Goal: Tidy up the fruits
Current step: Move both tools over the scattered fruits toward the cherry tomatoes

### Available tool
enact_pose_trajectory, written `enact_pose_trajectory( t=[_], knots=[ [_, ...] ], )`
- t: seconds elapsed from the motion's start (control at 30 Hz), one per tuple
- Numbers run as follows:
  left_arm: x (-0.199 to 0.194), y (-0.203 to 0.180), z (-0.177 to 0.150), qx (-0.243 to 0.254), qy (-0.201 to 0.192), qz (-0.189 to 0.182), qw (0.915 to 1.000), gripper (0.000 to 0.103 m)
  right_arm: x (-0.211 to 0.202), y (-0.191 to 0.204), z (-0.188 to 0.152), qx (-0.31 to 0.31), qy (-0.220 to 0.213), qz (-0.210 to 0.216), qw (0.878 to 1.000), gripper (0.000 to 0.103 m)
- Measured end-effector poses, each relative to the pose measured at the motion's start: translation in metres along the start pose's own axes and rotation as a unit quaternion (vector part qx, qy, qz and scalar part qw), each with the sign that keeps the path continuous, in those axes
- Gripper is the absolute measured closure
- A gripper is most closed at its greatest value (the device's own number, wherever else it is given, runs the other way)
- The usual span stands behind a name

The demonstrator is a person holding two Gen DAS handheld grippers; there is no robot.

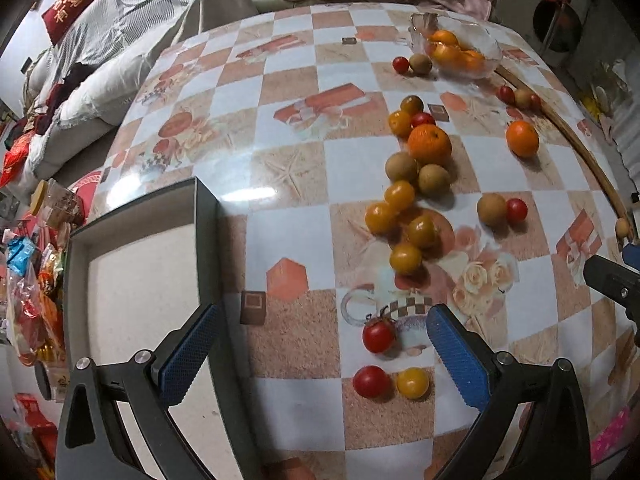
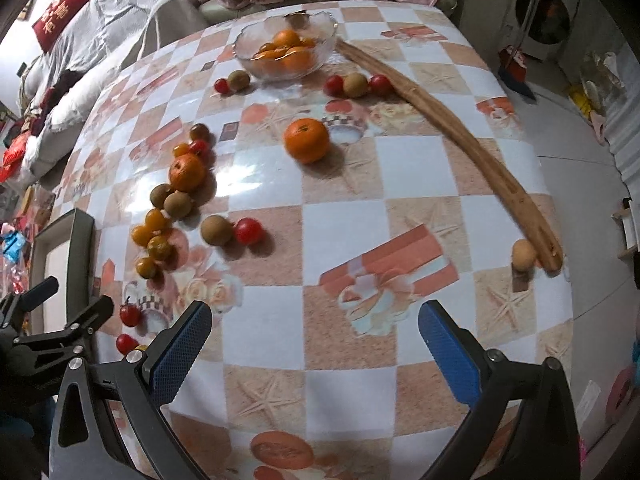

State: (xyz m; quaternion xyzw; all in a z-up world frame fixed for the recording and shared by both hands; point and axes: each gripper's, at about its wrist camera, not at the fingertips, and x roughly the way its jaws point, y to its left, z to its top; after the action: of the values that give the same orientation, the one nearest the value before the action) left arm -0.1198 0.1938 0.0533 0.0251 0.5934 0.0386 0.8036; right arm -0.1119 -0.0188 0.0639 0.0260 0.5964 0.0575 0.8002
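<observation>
Checkered oilcloth covers the bench [image 1: 288, 152], fruit scattered between a glass bowl [image 2: 286, 46] and an empty tray [image 1: 132, 280]. Both grippers hover, jaws wide, holding nothing. Sorting looks barely begun; the left gripper [image 1: 320, 356] should likely close on the nearest red tomato [image 1: 378, 335].

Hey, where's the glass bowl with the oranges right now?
The glass bowl sits at the far end of the table, top centre in the right wrist view, just left of the long wooden stick, with a red tomato and brown fruit nearby.

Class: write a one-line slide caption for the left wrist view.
Open left gripper hovers near cherry tomatoes, beside an empty grey box.
</observation>
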Motion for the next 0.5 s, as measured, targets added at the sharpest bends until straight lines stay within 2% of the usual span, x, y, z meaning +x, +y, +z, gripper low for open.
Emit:
enact_pose_trajectory(
  t=[0.5],
  knots=[
    [0.012,-0.004,-0.002,-0.014,0.027,-0.012,0.9995,0.000,0.002,0.018,0.001,-0.019,0.012,0.004,1.000,0.000]
  ],
)
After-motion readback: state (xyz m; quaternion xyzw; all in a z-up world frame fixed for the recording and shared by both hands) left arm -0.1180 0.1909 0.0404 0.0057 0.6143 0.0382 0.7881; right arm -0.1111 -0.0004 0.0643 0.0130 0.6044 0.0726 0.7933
